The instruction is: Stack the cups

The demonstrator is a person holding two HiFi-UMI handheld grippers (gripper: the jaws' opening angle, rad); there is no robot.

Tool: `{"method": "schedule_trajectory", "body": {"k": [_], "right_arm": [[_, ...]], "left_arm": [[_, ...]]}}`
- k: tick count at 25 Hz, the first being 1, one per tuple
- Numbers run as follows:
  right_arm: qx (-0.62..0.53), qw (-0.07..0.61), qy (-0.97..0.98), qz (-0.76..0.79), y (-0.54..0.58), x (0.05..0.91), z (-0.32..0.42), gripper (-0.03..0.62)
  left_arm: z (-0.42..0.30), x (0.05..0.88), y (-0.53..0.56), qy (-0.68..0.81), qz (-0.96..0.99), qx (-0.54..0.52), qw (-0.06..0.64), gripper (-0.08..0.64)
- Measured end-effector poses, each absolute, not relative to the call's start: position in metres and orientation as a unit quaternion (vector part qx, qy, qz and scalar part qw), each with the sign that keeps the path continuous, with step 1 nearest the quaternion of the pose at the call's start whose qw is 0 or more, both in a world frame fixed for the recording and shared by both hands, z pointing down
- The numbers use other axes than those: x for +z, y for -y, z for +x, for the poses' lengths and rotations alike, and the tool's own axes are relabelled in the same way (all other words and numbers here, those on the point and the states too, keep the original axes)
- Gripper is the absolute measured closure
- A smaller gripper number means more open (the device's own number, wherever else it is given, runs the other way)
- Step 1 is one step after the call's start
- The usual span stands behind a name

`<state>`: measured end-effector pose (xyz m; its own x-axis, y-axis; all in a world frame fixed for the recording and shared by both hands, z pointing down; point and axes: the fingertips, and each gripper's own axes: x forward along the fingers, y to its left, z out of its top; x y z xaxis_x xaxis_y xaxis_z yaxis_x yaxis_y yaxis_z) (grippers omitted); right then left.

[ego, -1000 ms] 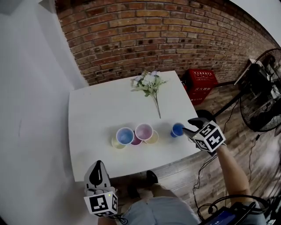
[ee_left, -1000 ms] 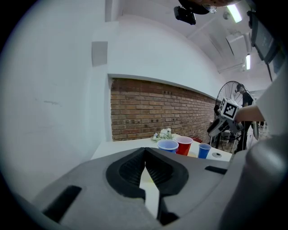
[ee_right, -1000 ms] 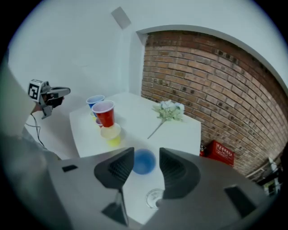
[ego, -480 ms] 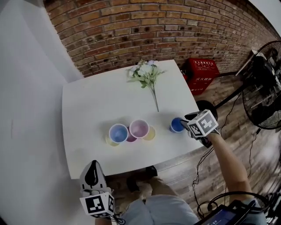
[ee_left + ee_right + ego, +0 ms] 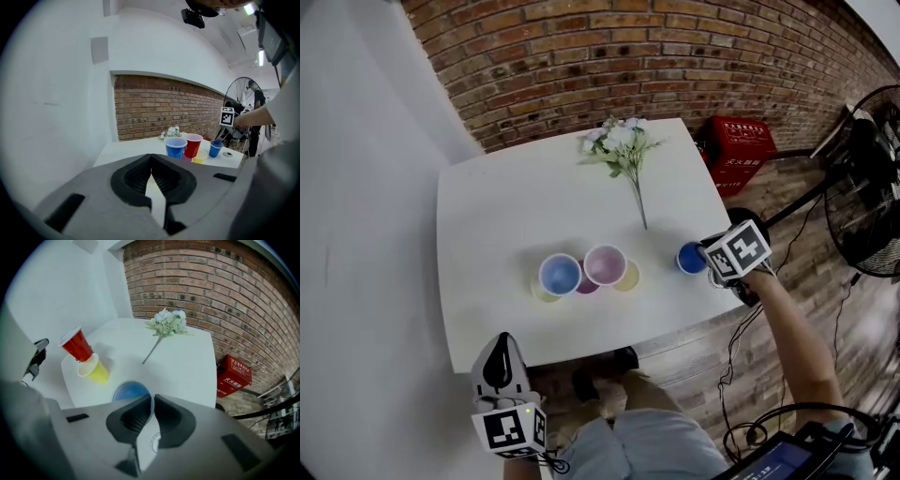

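**Grip secured, lift to come**

At the right of the head view, the right gripper (image 5: 705, 261) has just been closing its jaws. They now pinch the wall of the small blue cup (image 5: 688, 257), which stands apart on the white table (image 5: 516, 206). A larger blue cup (image 5: 560, 274), a red cup (image 5: 606, 264) and a yellow cup (image 5: 628, 277) cluster at centre frame. The left gripper (image 5: 151, 161) hangs at lower left, jaws together and empty. The pick-up appears under way; next likely comes a straight lift, then a carry left to the cluster.
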<state>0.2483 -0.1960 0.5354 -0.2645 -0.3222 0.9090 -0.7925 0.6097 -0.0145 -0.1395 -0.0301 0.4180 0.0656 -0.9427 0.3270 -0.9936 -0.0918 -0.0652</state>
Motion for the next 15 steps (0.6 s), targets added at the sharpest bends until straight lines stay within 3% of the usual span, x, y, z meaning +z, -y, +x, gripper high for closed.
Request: {"method": "schedule_trajectory", "body": {"k": [15], "right_arm": [[0.243,0.431,0.826,0.27,0.188,0.382,0.132,0.565]], "left_arm": [[-0.153,0.385,0.01,0.679,0.726,0.087,0.065,0.551]]}}
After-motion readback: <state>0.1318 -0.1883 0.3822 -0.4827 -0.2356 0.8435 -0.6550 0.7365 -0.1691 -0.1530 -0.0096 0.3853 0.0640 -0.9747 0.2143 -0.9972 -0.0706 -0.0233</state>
